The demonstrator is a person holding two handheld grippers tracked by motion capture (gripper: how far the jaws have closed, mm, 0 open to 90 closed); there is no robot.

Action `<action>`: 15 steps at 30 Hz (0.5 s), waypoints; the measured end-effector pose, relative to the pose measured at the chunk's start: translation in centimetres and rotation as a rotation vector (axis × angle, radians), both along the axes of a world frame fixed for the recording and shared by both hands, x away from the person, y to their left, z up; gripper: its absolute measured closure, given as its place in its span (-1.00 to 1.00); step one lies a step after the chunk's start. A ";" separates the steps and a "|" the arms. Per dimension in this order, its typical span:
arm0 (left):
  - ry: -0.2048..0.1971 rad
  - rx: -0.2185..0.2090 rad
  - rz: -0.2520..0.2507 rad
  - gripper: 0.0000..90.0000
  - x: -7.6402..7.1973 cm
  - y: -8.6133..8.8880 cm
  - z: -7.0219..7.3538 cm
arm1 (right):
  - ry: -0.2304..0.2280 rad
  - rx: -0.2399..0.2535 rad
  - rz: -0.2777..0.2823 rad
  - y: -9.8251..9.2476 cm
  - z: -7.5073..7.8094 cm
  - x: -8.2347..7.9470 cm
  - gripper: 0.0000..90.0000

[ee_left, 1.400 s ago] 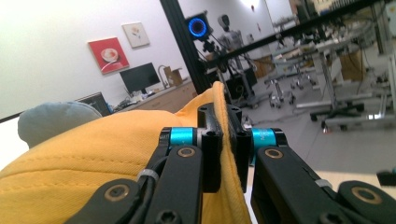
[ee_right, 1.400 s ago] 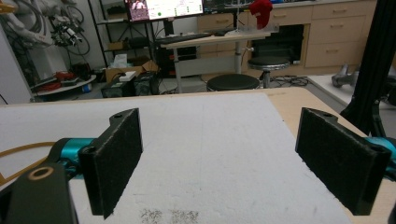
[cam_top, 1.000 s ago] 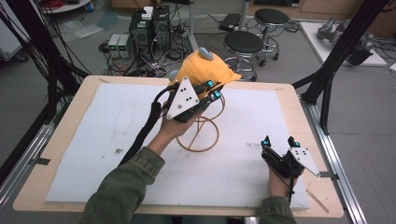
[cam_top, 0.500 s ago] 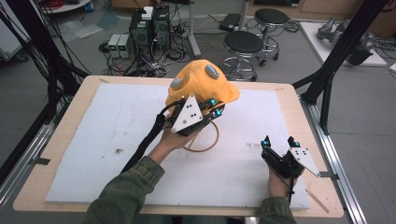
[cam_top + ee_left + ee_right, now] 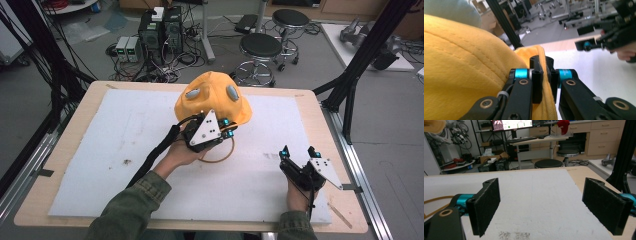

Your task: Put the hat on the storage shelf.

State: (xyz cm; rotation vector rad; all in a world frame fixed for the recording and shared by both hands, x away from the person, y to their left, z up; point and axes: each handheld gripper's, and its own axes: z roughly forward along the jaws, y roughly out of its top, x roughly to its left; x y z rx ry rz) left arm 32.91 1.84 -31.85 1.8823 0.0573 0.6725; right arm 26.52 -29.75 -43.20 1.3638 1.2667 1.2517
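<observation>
A yellow cloth hat (image 5: 212, 100) with grey patches hangs over the middle of the table. My left gripper (image 5: 231, 129) is shut on its brim. The left gripper view shows the jaws (image 5: 544, 72) pinching the yellow fabric edge (image 5: 461, 62) tightly. A thin tan ring (image 5: 220, 157) lies on the white sheet just below the hat and the left hand. My right gripper (image 5: 299, 151) rests near the front right of the sheet. Its jaws stand wide apart (image 5: 541, 202) with nothing between them. The tan ring (image 5: 434, 201) shows to its left.
A white foam sheet (image 5: 125, 130) covers most of the wooden table (image 5: 320, 107). Black frame posts (image 5: 350, 85) rise at the right and left edges. Stools (image 5: 260, 47) and computer gear (image 5: 160, 30) stand on the floor beyond the far edge.
My left gripper has brought the hat toward the near side, closer over the tan ring. The right gripper has stayed where it was, open.
</observation>
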 end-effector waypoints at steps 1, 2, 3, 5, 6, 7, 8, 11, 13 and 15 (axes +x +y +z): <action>0.003 0.004 -0.001 0.92 0.0 0.0 -0.1 | 0.000 0.000 0.000 0.0 0.0 0.0 -0.69; 0.005 0.012 -0.003 0.92 0.0 0.0 0.0 | 0.000 0.000 0.000 0.0 0.0 0.0 -0.69; 0.008 0.013 -0.004 0.92 0.0 0.0 -0.1 | -0.001 0.000 0.000 0.0 0.0 0.0 -0.69; 0.004 0.018 -0.004 0.91 0.0 0.0 -0.1 | -0.002 -0.002 0.000 0.0 0.0 0.0 -0.69; 0.004 0.019 -0.003 0.91 0.0 0.0 -0.1 | -0.001 -0.002 -0.001 0.0 0.0 0.0 -0.69; 0.005 0.019 -0.002 0.91 0.0 0.0 -0.1 | -0.001 -0.001 -0.001 0.0 0.0 0.0 -0.69; 0.002 0.014 0.000 0.89 0.0 0.0 -0.1 | -0.001 -0.002 0.000 0.0 0.0 0.0 -0.69; -0.004 0.008 -0.009 0.77 0.1 0.2 -0.1 | 0.000 -0.002 0.000 0.0 0.0 0.0 -0.69; 0.005 -0.007 -0.025 0.69 0.1 0.3 -0.1 | 0.000 -0.001 -0.002 0.0 0.0 0.0 -0.69; 0.018 -0.023 -0.037 0.53 0.0 0.5 0.0 | 0.001 -0.003 -0.001 -0.1 0.0 0.0 -0.69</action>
